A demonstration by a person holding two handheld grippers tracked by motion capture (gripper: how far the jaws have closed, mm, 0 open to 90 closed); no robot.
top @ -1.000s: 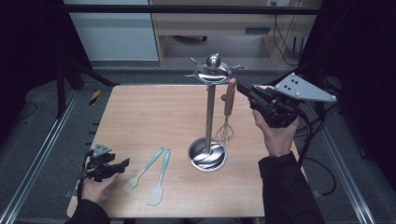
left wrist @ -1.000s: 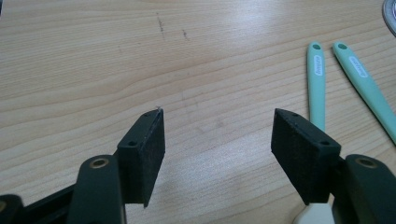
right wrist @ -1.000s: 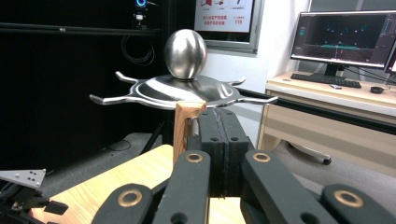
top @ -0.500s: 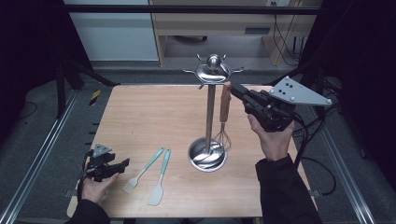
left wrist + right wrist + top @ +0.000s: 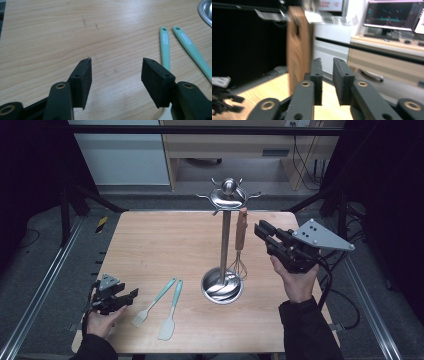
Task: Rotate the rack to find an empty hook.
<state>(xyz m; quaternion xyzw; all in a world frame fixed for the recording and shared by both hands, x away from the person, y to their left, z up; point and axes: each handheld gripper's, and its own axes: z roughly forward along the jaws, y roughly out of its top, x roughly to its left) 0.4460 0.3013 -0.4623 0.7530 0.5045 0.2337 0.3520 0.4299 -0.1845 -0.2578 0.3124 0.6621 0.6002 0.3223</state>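
A steel utensil stand (image 5: 225, 237) rises from a round base at mid table. A whisk with a wooden handle (image 5: 241, 227) hangs from one of its top hooks, wires down by the base. My right gripper (image 5: 261, 231) hovers just right of that handle, apart from it, jaws open by a narrow gap with nothing between them. In the right gripper view the blurred whisk handle (image 5: 298, 45) stands left of my right gripper (image 5: 327, 62). My left gripper (image 5: 131, 295) rests at the table's front left, open and empty, and appears wide apart as left gripper (image 5: 116, 66).
Two teal-handled utensils lie between my left gripper and the stand: a small brush-like one (image 5: 155, 302) and a spatula (image 5: 171, 312). Their handles (image 5: 165, 47) lie right of my left jaws. Bare wood spreads across the table's back left (image 5: 155, 240).
My right gripper carried the whisk to the stand's hook, let go of it and drew back to the right. The whisk now hangs free. The left gripper stayed put.
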